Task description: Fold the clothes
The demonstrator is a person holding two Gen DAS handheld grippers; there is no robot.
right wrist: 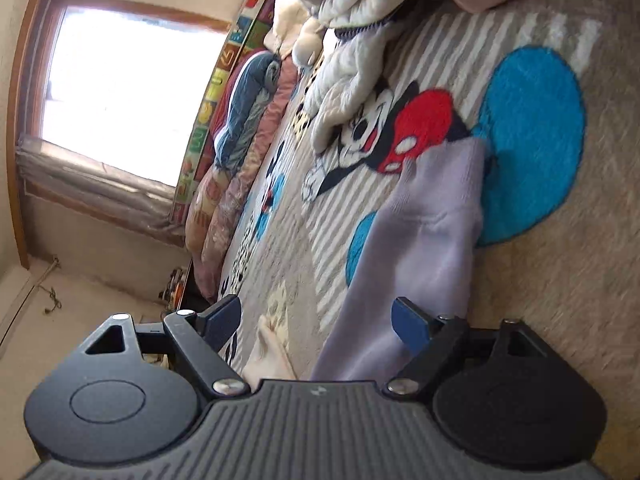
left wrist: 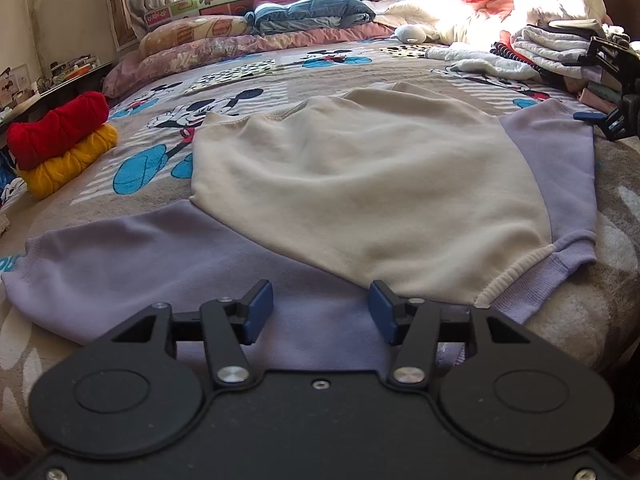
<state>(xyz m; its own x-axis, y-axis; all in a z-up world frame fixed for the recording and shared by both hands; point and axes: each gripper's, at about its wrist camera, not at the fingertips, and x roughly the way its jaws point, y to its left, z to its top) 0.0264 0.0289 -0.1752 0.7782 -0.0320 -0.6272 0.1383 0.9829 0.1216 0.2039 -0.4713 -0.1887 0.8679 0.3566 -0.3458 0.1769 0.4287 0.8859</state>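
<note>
Left gripper point(left wrist: 321, 312): blue pads held apart over the lilac sleeve point(left wrist: 132, 256), nothing pinched. Cream sweatshirt point(left wrist: 360, 184): laid flat at the bed's point(left wrist: 592, 320) near edge. Right gripper point(right wrist: 316, 320): jaws spread wide, other sleeve lying loose between them
</note>
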